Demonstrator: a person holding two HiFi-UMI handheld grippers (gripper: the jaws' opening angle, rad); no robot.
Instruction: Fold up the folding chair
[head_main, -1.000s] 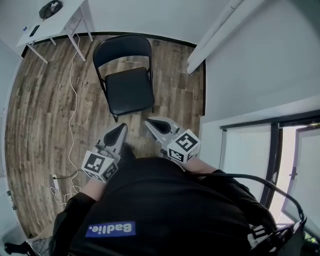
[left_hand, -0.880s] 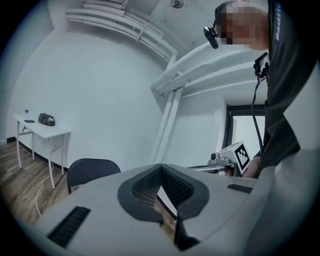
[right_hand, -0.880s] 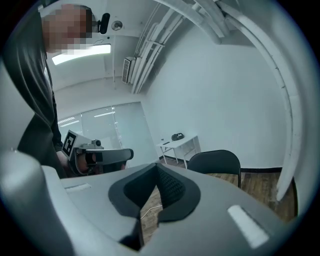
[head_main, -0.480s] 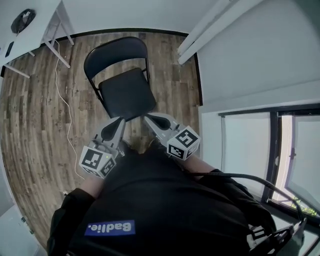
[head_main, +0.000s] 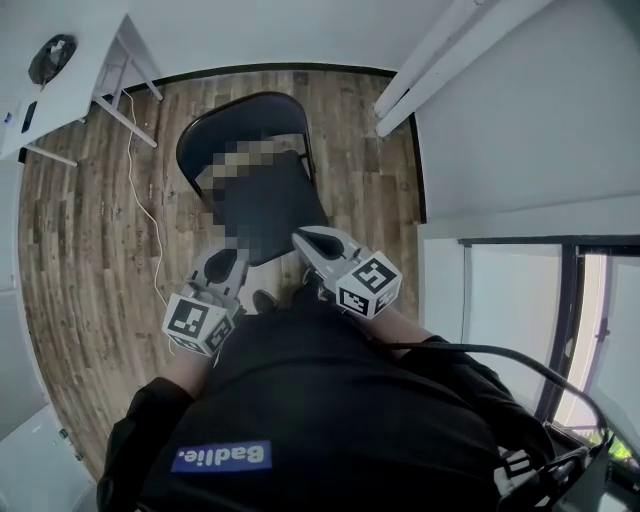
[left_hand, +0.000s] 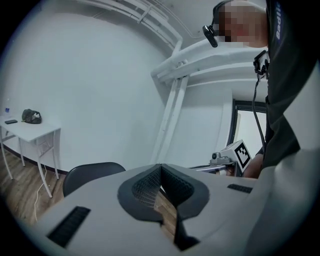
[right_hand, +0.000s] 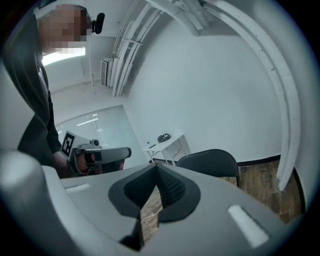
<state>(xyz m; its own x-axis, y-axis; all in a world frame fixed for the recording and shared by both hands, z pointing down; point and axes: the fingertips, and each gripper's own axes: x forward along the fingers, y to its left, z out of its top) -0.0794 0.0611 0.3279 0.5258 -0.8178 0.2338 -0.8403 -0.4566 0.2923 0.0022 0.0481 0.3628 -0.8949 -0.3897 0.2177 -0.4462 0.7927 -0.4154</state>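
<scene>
The wooden floor (head_main: 90, 230) fills most of the head view. The folding chair (head_main: 270, 215) stands on it, unfolded, seat level, backrest on the far side from the person.

Only the head view shows the seat. The left gripper view shows only the top of the backrest, low at the left. The right gripper view shows the backrest to the right of the jaws.

A white counter (head_main: 75, 70) stands in the far left corner, well apart from the chair. The head view shows its top from above. Both gripper views show its legs.

The left gripper (head_main: 230, 258) and the right gripper (head_main: 300, 238) point at the chair, their tips over the seat's front edge in the head view. Contact with the seat cannot be determined. Each gripper view shows that gripper's pads pressed together with nothing between them. Each also shows the other gripper's marker cube.

A white cable (head_main: 150, 225) runs across the floor left of the chair, visible in the head view only.

A dark bag (left_hand: 32, 116) lies on the counter.
</scene>
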